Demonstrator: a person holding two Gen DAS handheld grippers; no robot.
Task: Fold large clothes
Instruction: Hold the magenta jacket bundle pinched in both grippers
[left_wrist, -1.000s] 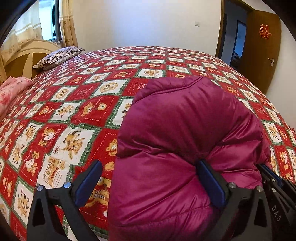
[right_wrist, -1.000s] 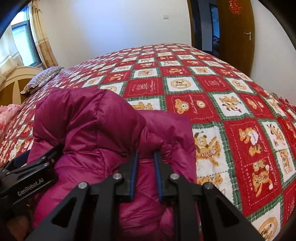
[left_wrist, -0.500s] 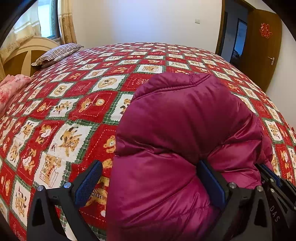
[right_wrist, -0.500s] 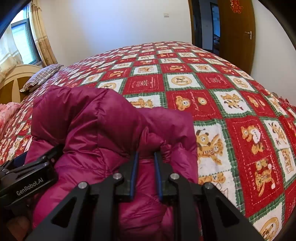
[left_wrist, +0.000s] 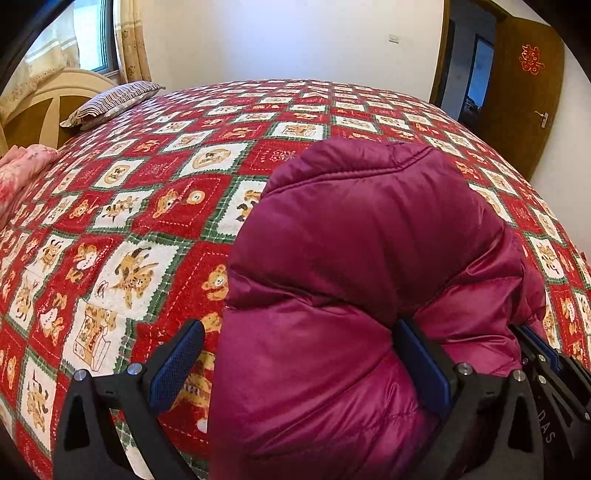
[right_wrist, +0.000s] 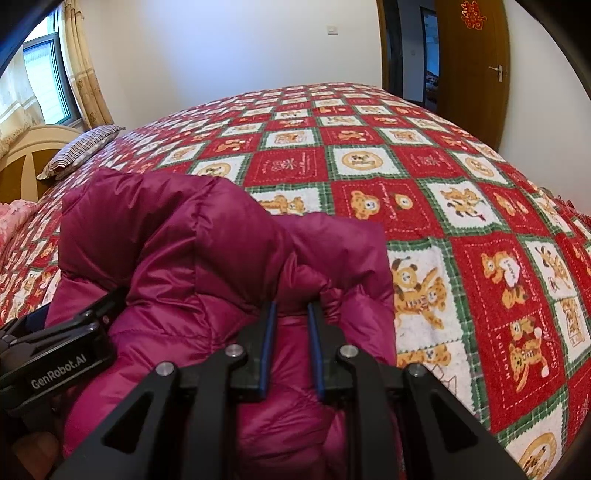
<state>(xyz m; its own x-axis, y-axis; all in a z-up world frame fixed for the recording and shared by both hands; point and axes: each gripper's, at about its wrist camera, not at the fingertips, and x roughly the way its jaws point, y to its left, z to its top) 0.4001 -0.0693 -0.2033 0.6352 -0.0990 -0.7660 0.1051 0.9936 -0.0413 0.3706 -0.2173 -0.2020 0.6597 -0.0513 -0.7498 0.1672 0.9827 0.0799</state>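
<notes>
A bulky maroon puffer jacket (left_wrist: 369, 277) fills the left gripper's (left_wrist: 306, 365) spread fingers, while the right gripper (right_wrist: 290, 347) pinches a fold of it, above a red bear-print bedspread (right_wrist: 480, 221).

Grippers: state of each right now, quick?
Left gripper: open wide, puffy maroon jacket bulging between its jaws, left pad clear of the fabric.
Right gripper: shut on a fold of the jacket.

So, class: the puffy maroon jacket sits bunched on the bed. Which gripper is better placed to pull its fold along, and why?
Probably the right gripper: it is pinched shut on the jacket. The left gripper stands wide open around the bulk, gripping nothing.
</notes>
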